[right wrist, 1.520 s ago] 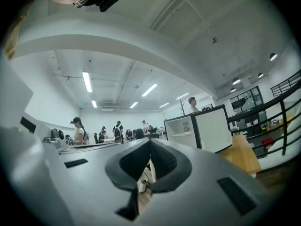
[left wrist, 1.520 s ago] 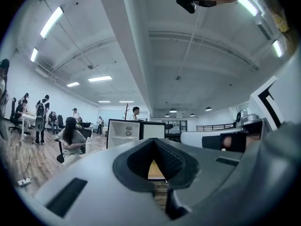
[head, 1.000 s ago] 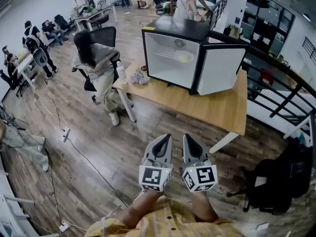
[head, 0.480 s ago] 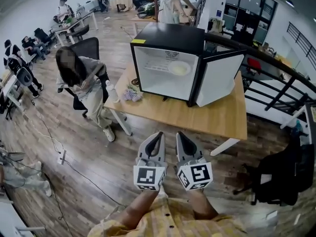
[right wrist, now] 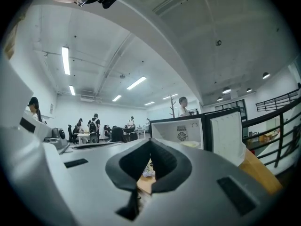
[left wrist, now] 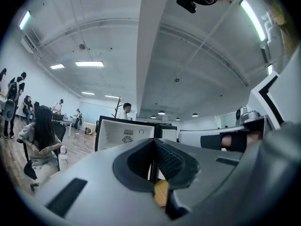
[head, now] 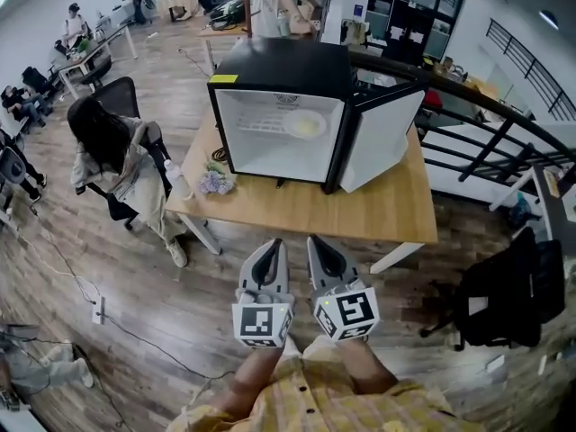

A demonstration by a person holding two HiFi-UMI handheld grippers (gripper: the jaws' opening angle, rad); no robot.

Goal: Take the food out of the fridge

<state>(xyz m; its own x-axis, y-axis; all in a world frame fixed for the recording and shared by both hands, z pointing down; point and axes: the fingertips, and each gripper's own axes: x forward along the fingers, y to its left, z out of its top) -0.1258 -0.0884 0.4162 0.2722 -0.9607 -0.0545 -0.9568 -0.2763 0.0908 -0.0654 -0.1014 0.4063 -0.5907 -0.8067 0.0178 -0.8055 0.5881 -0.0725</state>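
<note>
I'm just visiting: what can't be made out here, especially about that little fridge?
Head view: the pale round food on the fridge shelf is too small and washed out to identify.
Left gripper view: the fridge's lower inside is hidden behind the left tool.
Head view: the table behind the fridge is hidden by it.
Right gripper view: the fridge's emblem is too small to read.

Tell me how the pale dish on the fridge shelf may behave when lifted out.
The dish looks round, shallow and rigid, so it probably will not flex. Its smooth rim may slip when pinched. It sits on a wire shelf, so dragging could tilt it.
</note>
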